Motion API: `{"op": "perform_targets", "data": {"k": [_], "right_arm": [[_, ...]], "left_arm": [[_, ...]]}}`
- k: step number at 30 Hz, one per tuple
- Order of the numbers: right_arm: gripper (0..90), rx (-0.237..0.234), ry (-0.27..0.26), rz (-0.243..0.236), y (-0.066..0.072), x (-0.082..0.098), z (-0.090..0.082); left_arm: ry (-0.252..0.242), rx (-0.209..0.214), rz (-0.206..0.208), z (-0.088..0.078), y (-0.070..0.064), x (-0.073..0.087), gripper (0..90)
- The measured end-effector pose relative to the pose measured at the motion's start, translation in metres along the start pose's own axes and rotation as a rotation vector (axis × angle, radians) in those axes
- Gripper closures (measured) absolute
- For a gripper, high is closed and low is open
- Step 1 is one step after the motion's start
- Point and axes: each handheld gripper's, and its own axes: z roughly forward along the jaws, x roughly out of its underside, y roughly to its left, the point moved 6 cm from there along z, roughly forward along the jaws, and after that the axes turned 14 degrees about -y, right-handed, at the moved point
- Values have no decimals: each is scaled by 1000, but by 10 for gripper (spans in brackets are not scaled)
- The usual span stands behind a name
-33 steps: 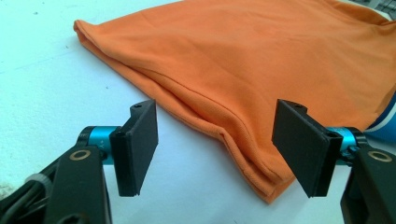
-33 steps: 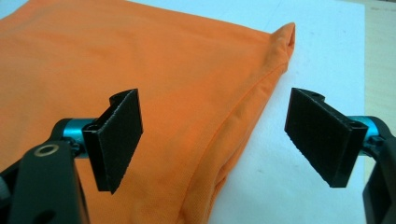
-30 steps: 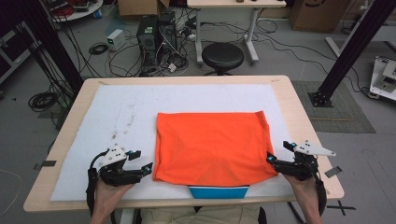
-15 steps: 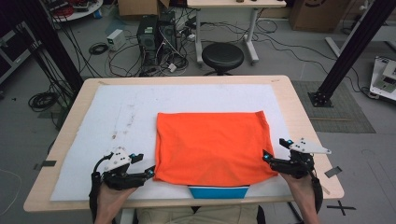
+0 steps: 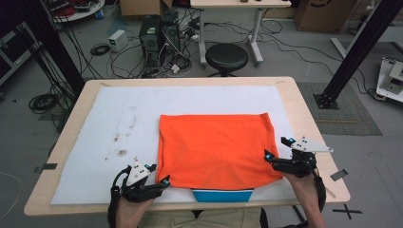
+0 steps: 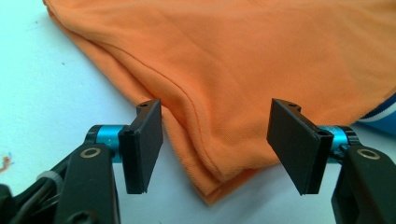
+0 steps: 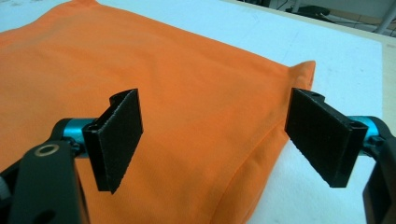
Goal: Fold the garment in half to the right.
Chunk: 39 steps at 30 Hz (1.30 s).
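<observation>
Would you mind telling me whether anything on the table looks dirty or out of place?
Yes: dark smudges stain the white mat left of the orange garment, and a blue-and-white piece pokes out from under its near edge.

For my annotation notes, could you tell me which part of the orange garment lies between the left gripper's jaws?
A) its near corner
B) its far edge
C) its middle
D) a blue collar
A: in the left gripper view the open left gripper straddles the orange garment at its near corner, pads not touching.

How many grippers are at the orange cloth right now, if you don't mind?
2. The left gripper is at the cloth's near left corner; the right gripper is at its right edge. Both have open jaws.
</observation>
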Motion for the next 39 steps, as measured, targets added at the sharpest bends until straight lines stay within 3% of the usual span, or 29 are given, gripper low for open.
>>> {"op": "perform_targets", "data": {"k": [5, 12, 18, 28, 39], "right_arm": [[197, -6, -1, -3, -1, -4, 5], [197, -13, -3, -17, -2, -12, 9], [197, -10, -6, -21, -2, -15, 9], [197, -33, 6, -28, 0, -21, 14], [197, -121, -4, -50, 17, -42, 35]], "left_arm": [[30, -14, -16, 2, 4, 6, 360], [67, 24, -48, 7, 7, 14, 363], [57, 21, -39, 6, 7, 15, 373], [64, 66, -63, 4, 8, 14, 519], [67, 88, -79, 4, 10, 14, 678]]}}
